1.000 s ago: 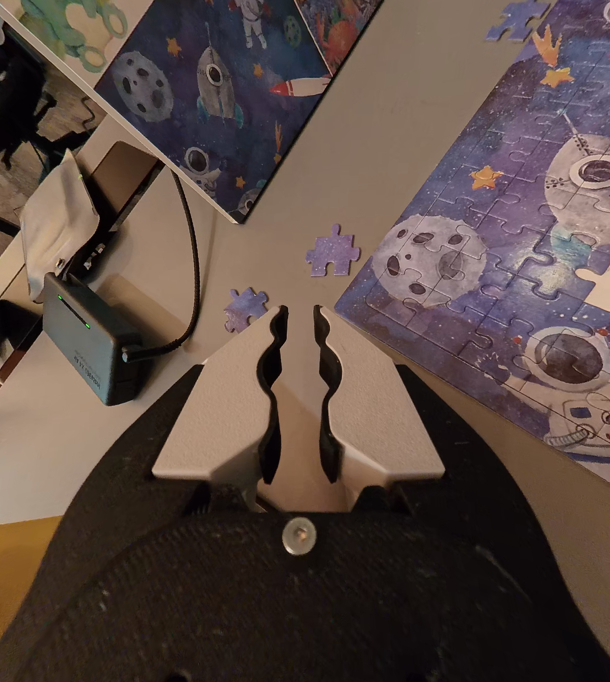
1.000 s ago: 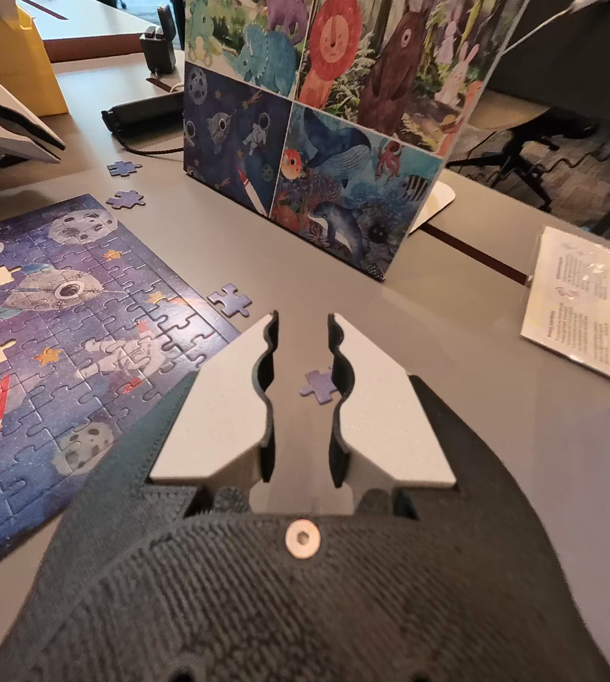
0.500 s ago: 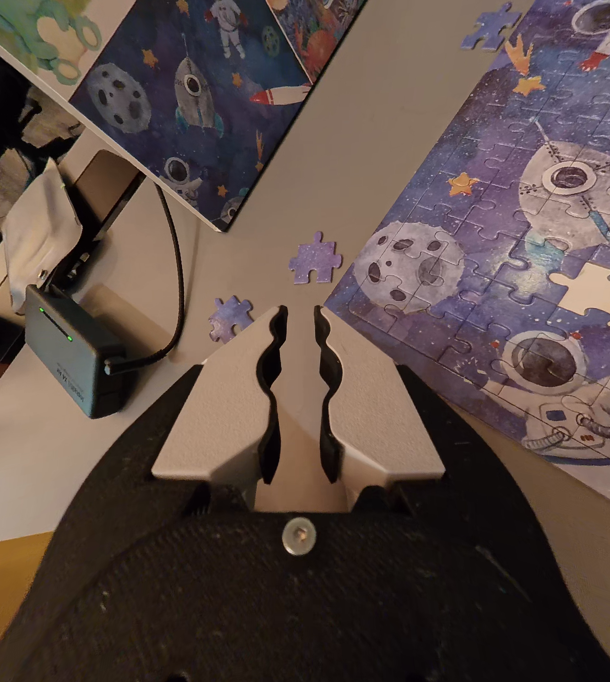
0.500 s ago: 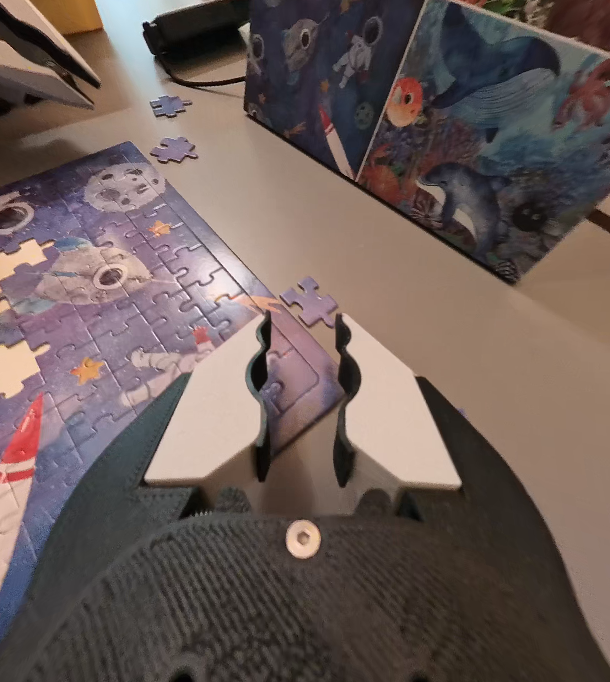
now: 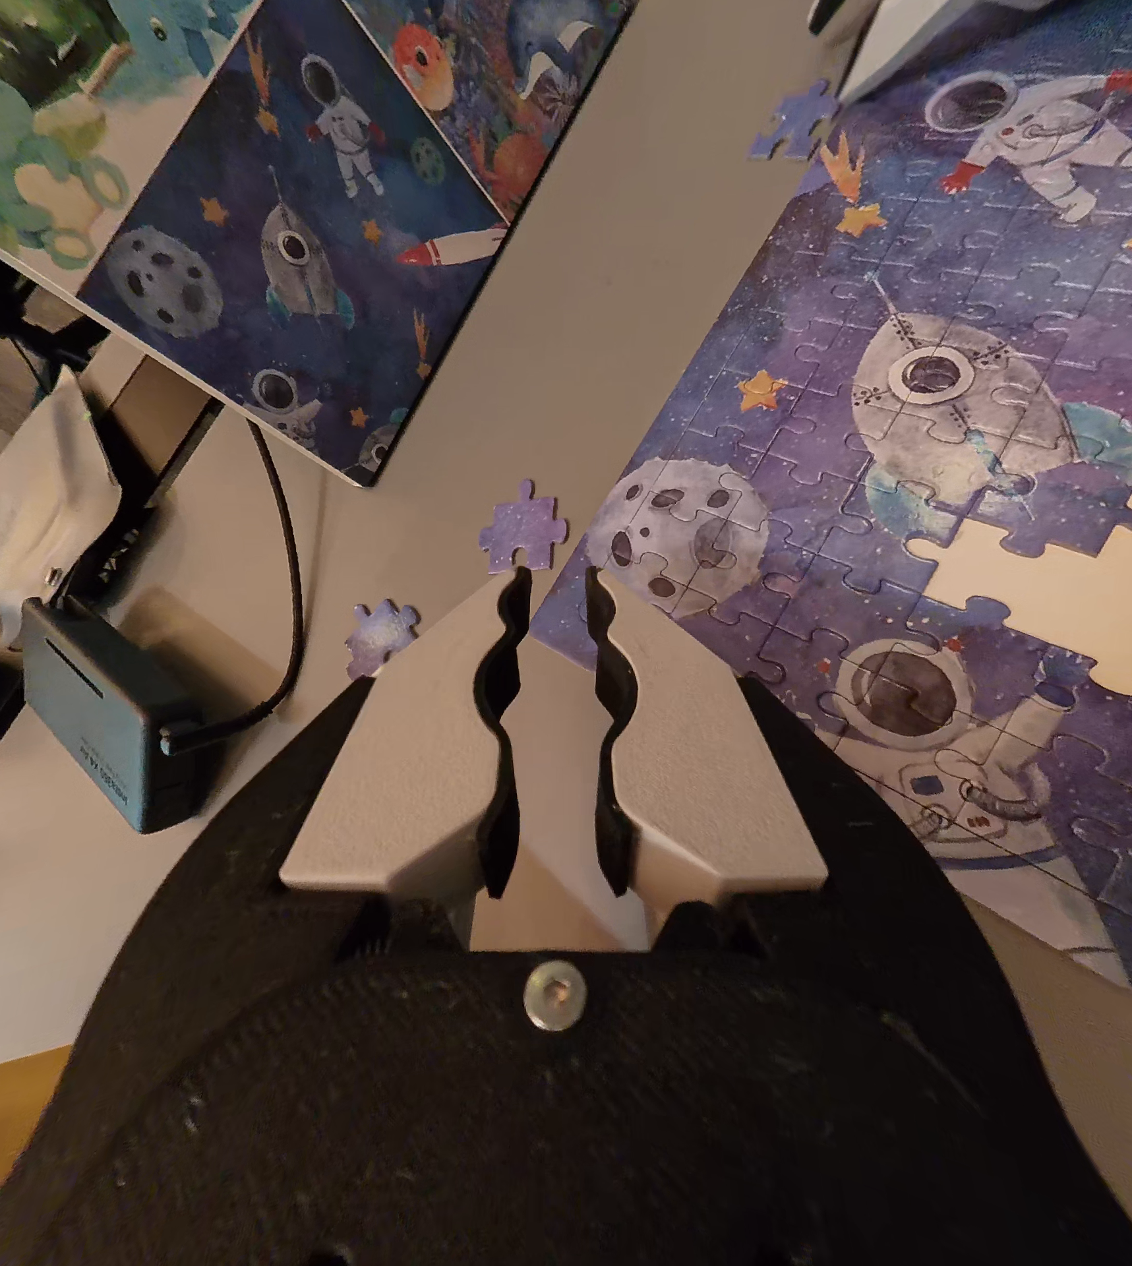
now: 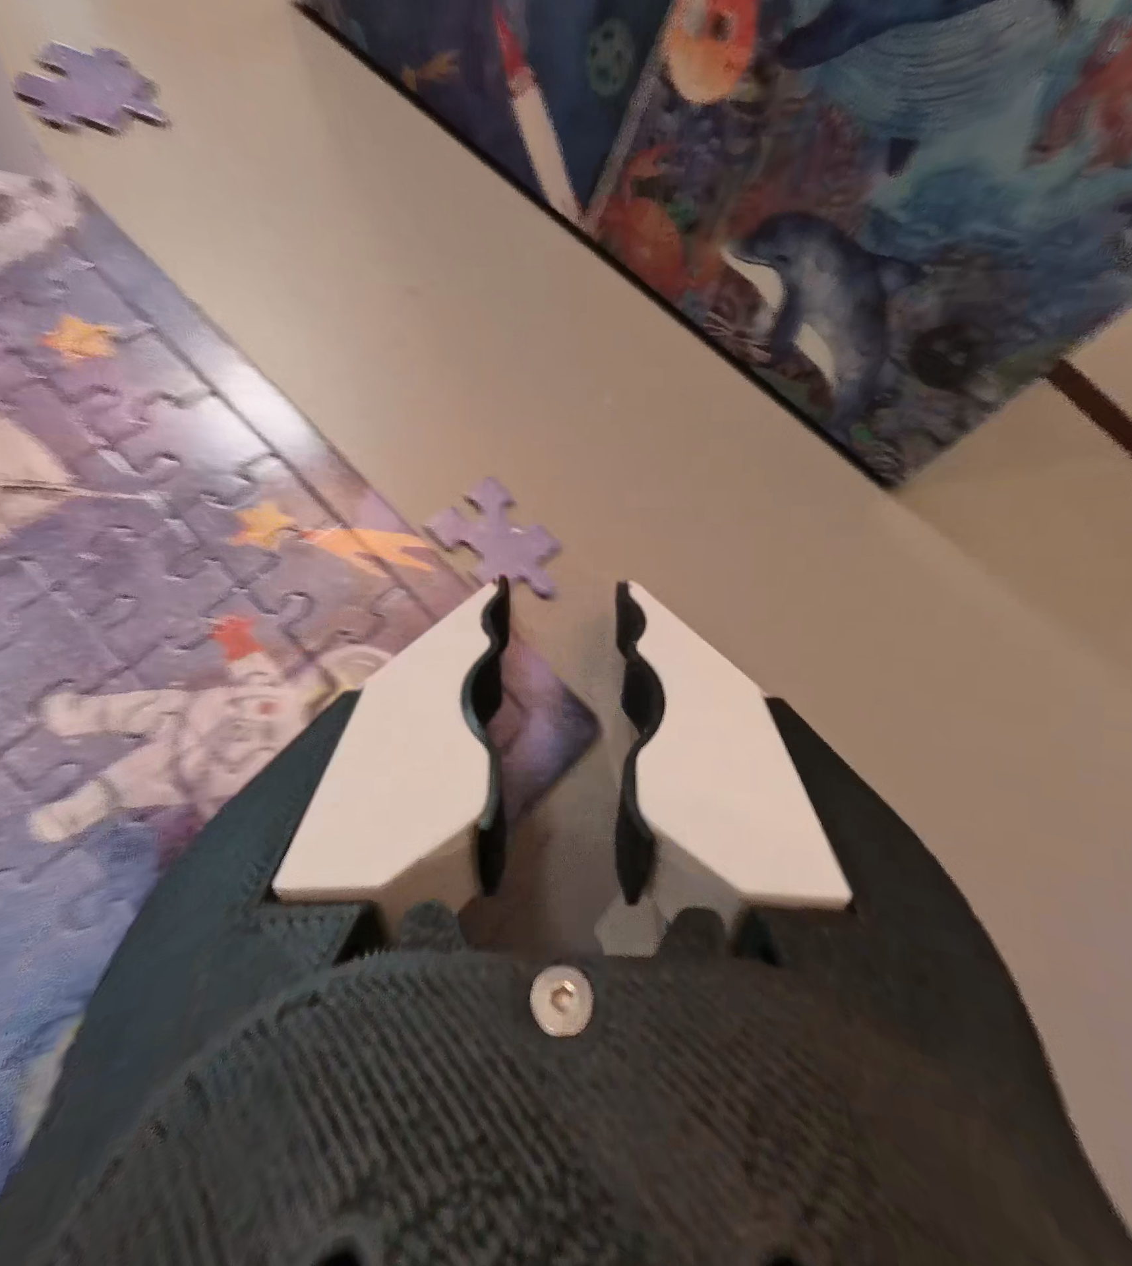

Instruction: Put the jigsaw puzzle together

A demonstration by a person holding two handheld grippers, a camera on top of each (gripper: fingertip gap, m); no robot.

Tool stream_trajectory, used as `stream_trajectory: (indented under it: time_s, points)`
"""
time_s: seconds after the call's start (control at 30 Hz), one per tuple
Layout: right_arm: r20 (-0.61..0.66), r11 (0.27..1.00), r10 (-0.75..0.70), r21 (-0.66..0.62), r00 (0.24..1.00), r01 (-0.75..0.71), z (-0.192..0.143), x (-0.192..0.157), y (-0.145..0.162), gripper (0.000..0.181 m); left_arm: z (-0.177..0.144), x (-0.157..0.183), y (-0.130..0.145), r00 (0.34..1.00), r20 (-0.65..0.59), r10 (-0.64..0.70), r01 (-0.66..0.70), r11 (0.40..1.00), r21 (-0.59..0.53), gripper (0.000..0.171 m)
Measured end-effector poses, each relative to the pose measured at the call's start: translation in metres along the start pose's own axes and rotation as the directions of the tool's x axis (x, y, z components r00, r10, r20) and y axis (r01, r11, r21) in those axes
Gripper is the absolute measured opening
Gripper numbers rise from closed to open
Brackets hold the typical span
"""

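1. Your left gripper had its jaws slightly parted with nothing between them, hanging over the grey counter at the near corner of the jigsaw puzzle.
2. A loose purple piece lay just ahead of your left fingertips, beside the puzzle's corner; a second loose piece lay to its left, near a dark grey box with a black cable.
3. The puzzle lay flat on the counter, mostly joined, with bare gaps in its middle.
4. Your right gripper also had its jaws parted and empty, over another corner of the puzzle.
5. A third purple piece lay just ahead of the right fingertips, touching or nearly touching the puzzle's edge; blur hid which.
6. The picture box stood on the counter beyond it.
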State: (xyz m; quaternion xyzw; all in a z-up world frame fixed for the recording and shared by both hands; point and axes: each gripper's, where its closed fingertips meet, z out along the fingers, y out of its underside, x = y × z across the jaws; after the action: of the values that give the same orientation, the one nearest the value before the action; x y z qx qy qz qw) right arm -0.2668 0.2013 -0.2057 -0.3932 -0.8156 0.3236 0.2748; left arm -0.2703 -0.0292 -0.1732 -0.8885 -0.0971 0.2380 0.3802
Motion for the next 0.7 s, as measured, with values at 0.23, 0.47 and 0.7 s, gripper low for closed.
stream_trajectory:
  time_s: [0.23, 0.47, 0.7]
  points:
    - [0.051, 0.987, 0.131, 0.085, 0.990, -0.135, -0.008, 0.003, -0.012, 0.033, -0.003, 0.003, -0.005, 1.000, 0.006, 0.017, -0.017, 1.000, 0.011, 0.014]
    - [0.000, 0.999, 0.047, -0.004, 0.999, -0.047, 0.004, 0.002, -0.002, 0.037, -0.001, 0.005, -0.004, 1.000, 0.002, 0.024, -0.024, 1.000, 0.004, 0.014]
    - [-0.163, 1.000, 0.028, 0.001, 0.986, -0.028, -0.002, 0.034, -0.002, 0.034, -0.001, 0.006, -0.005, 1.000, -0.002, 0.027, -0.027, 1.000, 0.005, 0.014]
